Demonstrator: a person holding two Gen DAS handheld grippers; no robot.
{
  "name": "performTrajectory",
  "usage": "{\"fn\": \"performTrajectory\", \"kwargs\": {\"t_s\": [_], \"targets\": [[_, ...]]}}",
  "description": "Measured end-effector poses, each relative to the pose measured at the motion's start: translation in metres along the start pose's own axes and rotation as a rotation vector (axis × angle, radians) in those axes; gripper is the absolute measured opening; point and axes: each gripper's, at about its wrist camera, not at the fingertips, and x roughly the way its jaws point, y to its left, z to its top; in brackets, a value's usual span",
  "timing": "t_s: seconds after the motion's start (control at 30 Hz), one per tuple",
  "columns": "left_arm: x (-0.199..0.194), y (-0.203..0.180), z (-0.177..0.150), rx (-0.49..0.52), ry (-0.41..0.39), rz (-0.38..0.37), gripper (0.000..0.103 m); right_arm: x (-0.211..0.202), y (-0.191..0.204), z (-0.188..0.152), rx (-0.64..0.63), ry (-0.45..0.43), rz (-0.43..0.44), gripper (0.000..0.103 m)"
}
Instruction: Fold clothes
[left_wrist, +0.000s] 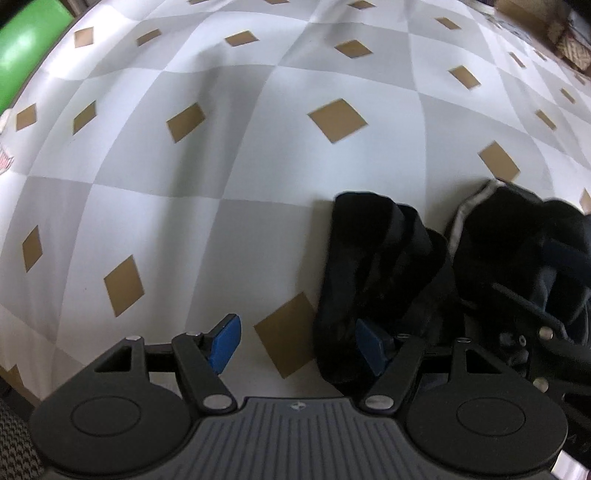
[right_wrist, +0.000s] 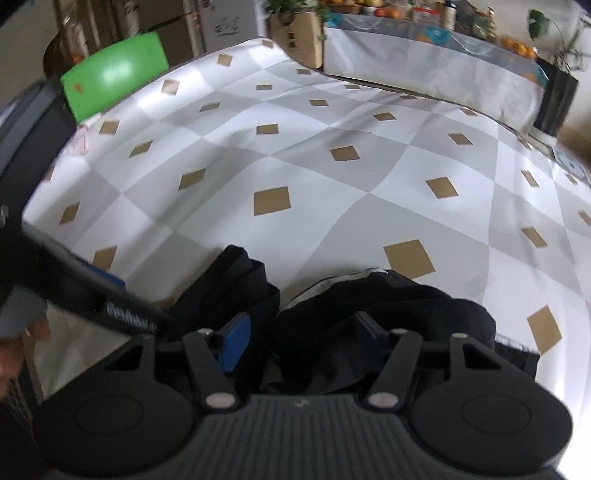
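Black garment (right_wrist: 388, 317) perhaps between right gripper (right_wrist: 301, 338)

The tabletop (left_wrist: 155, 206) wears a smooth cloth with a soft sheen. The black garment (right_wrist: 388, 314) is matt cloth. Each hand-held gripper (left_wrist: 299, 345) is matt black plastic with ribbed grey housing, blue rubbery pads (left_wrist: 226, 343) and shiny metal rivets (left_wrist: 217, 400).

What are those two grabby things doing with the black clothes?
A person is holding a gripper in each hand to fold clothes on a checkered cloth. The left gripper is open, one blue pad against a bunched black garment. The right gripper hangs over a second dark bundle; a grip isn't clear. Nothing looks folded yet.
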Motion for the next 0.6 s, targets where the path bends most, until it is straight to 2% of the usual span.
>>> {"fn": "performTrajectory", "kwargs": {"t_s": [0.2,0.47,0.6], "targets": [[-0.007,0.002,0.006,-0.031,-0.047,-0.054,0.068,0.005,-0.001,0.000,-0.042,-0.005,0.017,0.048],[0.003,-0.008,0.012,-0.036,-0.014,-0.052,0.069,0.012,0.014,0.002,-0.180,-0.015,0.014,0.047],[0.011,-0.007,0.013,-0.055,0.016,-0.036,0.069,0.016,0.023,0.001,-0.235,0.004,0.049,0.047]]}}
